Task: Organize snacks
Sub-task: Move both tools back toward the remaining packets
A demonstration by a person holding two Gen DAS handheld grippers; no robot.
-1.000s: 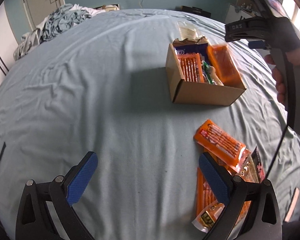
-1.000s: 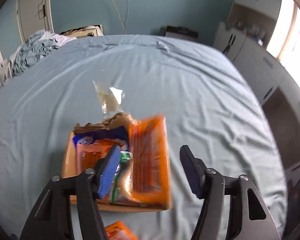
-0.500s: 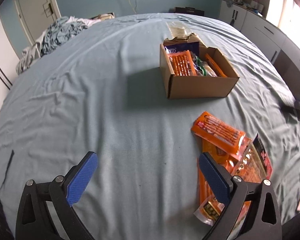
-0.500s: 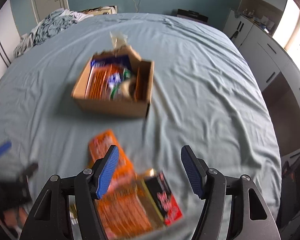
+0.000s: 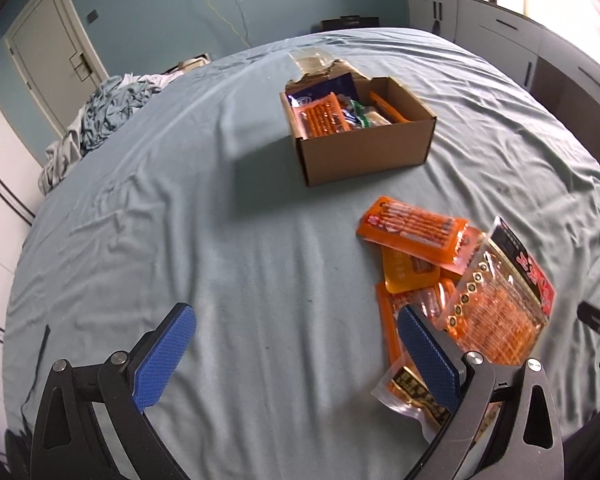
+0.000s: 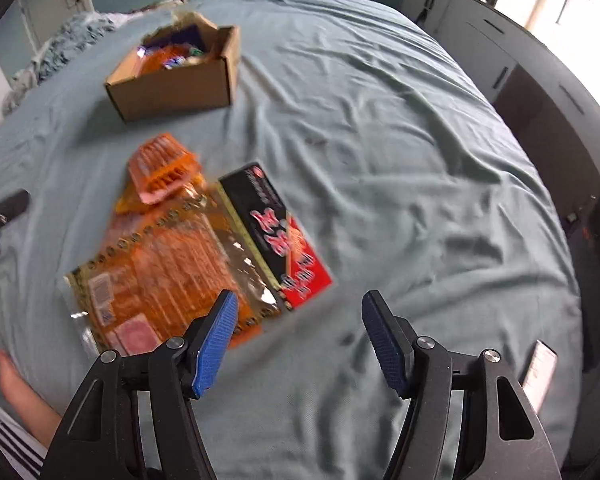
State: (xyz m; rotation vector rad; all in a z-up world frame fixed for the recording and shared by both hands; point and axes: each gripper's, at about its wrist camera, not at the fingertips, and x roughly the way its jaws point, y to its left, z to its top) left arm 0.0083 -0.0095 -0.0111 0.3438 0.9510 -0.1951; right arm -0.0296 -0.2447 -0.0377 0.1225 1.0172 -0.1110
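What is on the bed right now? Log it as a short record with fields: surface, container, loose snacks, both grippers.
surface: blue-grey bed sheet
container: open cardboard box, upright, already holding several snack packs
loose snacks: pile of orange packs beside the box, a large black-and-red topped pack lying on top
left hand-held gripper: open, empty, above the sheet
right hand-held gripper: open, empty, near the large pack's edge

An open cardboard box (image 5: 364, 148) sits upright on the bed, already packed with orange, blue and green snack packets. Near it, a loose heap of packets lies flat on the sheet: an orange sausage pack (image 5: 414, 227) on top, overlapping others, and beside them a large clear bag (image 6: 180, 276) with a black-and-red header.
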